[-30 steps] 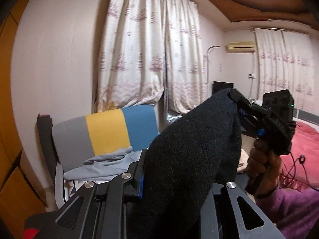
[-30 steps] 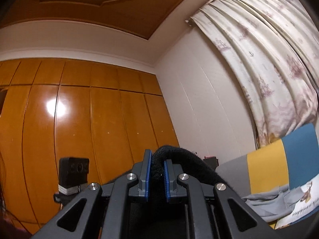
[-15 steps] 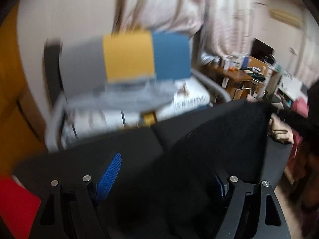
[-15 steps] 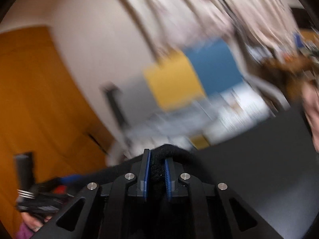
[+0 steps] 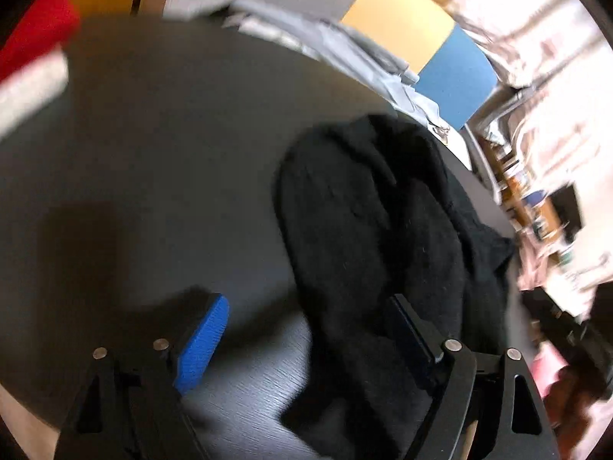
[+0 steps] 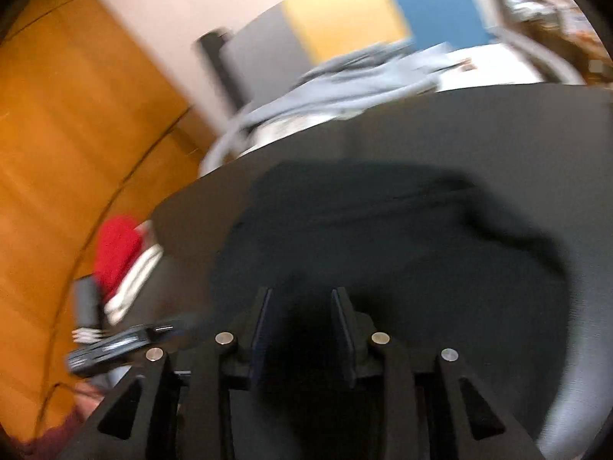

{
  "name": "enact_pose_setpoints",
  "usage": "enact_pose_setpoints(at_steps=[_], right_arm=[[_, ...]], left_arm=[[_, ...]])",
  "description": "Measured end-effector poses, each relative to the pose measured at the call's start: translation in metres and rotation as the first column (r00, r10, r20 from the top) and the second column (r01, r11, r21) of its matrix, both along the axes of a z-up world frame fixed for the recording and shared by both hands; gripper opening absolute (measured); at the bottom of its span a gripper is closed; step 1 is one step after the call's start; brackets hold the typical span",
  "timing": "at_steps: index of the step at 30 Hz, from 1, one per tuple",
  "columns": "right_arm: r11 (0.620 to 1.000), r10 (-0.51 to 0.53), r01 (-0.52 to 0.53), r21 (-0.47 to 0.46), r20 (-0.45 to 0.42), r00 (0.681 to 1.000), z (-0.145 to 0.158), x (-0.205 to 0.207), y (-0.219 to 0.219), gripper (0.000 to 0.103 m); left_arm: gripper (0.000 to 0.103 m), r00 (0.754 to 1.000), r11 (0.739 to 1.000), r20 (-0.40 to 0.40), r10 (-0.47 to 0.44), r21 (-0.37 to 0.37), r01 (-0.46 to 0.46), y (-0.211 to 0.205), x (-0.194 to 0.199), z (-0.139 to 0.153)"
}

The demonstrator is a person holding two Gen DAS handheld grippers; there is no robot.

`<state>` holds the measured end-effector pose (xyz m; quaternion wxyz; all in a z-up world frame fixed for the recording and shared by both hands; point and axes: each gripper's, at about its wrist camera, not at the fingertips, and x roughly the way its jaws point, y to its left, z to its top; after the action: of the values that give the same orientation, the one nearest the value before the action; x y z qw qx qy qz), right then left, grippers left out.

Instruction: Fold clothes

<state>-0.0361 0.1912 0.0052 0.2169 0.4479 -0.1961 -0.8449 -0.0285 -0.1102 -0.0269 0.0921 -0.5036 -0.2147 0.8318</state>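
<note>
Dark grey table (image 5: 161, 161) with 1 crumpled black garment (image 5: 375, 230) lying on it

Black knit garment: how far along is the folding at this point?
Done: the black garment lies on the dark table, bunched, with no neat fold visible. In hand: nothing gripped; the left tool is wide open beside the cloth, and the right tool is open over it. Left: spreading it flat and making every fold; a grey garment beyond the table looks unfolded too.

Your garment (image 5: 367, 230) lies on the table (image 5: 172, 161), right of centre. Behind the table's far edge: chair (image 6: 345, 27) with cloth (image 6: 345, 80) draped on its seat.
</note>
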Motion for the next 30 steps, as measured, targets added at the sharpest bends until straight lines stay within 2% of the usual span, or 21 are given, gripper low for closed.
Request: enact_pose_setpoints(at_steps=[2, 6, 9, 11, 12, 13, 14, 15, 17, 22, 24, 25, 26, 27, 28, 30], right_arm=[[0.999, 0.035, -0.035, -0.007, 0.038, 0.999, -0.007, -0.009, -0.019, 0.034], [0.999, 0.039, -0.040, 0.013, 0.109, 0.993, -0.024, -0.029, -0.045, 0.035], [0.997, 0.007, -0.018, 0.076, 0.149, 0.989, -0.038, -0.041, -0.056, 0.035], [0.993, -0.009, -0.011, 0.114, 0.172, 0.985, -0.046, -0.047, -0.063, 0.035], [0.994, -0.009, -0.009, 0.106, 0.173, 0.985, -0.047, -0.050, -0.064, 0.029], [0.996, -0.007, -0.007, 0.086, 0.161, 0.987, -0.045, -0.053, -0.062, 0.025], [0.997, -0.002, -0.009, 0.073, 0.145, 0.989, -0.042, -0.053, -0.060, 0.017], [0.997, 0.003, -0.012, 0.075, 0.116, 0.993, -0.035, -0.053, -0.057, 0.007], [0.995, 0.009, -0.014, 0.095, 0.051, 0.999, -0.016, -0.052, -0.051, 0.001], [0.997, -0.015, 0.015, 0.074, -0.004, 1.000, 0.019, -0.049, -0.028, 0.000], [0.998, -0.025, 0.027, 0.064, -0.026, 0.999, 0.033, -0.048, -0.019, 0.000], [0.998, -0.030, 0.032, 0.060, -0.037, 0.999, 0.040, -0.048, -0.014, 0.001], [0.998, -0.035, 0.038, 0.055, -0.048, 0.998, 0.047, -0.047, -0.009, 0.002], [0.998, -0.040, 0.043, 0.050, -0.059, 0.997, 0.054, -0.046, -0.005, 0.012], [0.998, -0.045, 0.049, 0.045, -0.069, 0.997, 0.061, -0.046, 0.000, 0.030], [0.998, -0.056, 0.059, 0.036, -0.091, 0.994, 0.076, -0.045, 0.009, 0.031]], left_arm=[[0.087, 1.000, 0.999, 0.024, 0.013, 0.050, -0.014, 0.002, 0.001, -0.006], [0.094, 1.000, 0.999, -0.001, -0.020, -0.035, 0.020, 0.018, 0.002, -0.002], [0.096, 0.998, 0.998, -0.013, -0.066, -0.021, 0.066, 0.032, 0.000, -0.002], [0.095, 0.995, 0.995, -0.029, -0.091, -0.054, 0.089, 0.044, -0.004, -0.001], [0.093, 0.994, 0.992, -0.032, -0.100, -0.081, 0.098, 0.050, -0.008, -0.002], [0.075, 0.993, 0.989, -0.037, -0.113, -0.105, 0.109, 0.057, -0.012, -0.002], [0.030, 0.989, 0.985, -0.045, -0.139, -0.113, 0.133, 0.064, -0.015, 0.001], [0.008, 0.985, 0.982, -0.037, -0.166, -0.097, 0.162, 0.069, -0.017, 0.000], [0.007, 0.980, 0.979, -0.023, -0.198, -0.053, 0.196, 0.072, -0.020, 0.005], [0.006, 0.972, 0.982, -0.151, -0.180, 0.036, 0.188, 0.065, -0.032, 0.060], [0.006, 0.961, 0.983, -0.220, -0.169, 0.032, 0.180, 0.061, -0.040, 0.095], [0.006, 0.959, 0.985, -0.230, -0.163, 0.024, 0.173, 0.056, -0.039, 0.098], [0.000, 0.958, 0.986, -0.240, -0.158, 0.016, 0.167, 0.052, -0.037, 0.102], [0.000, 0.956, 0.987, -0.250, -0.153, 0.008, 0.160, 0.047, -0.036, 0.105], [0.000, 0.954, 0.988, -0.260, -0.148, 0.000, 0.153, 0.043, -0.034, 0.108], [0.000, 0.950, 0.990, -0.281, -0.138, -0.015, 0.139, 0.034, -0.032, 0.115]])
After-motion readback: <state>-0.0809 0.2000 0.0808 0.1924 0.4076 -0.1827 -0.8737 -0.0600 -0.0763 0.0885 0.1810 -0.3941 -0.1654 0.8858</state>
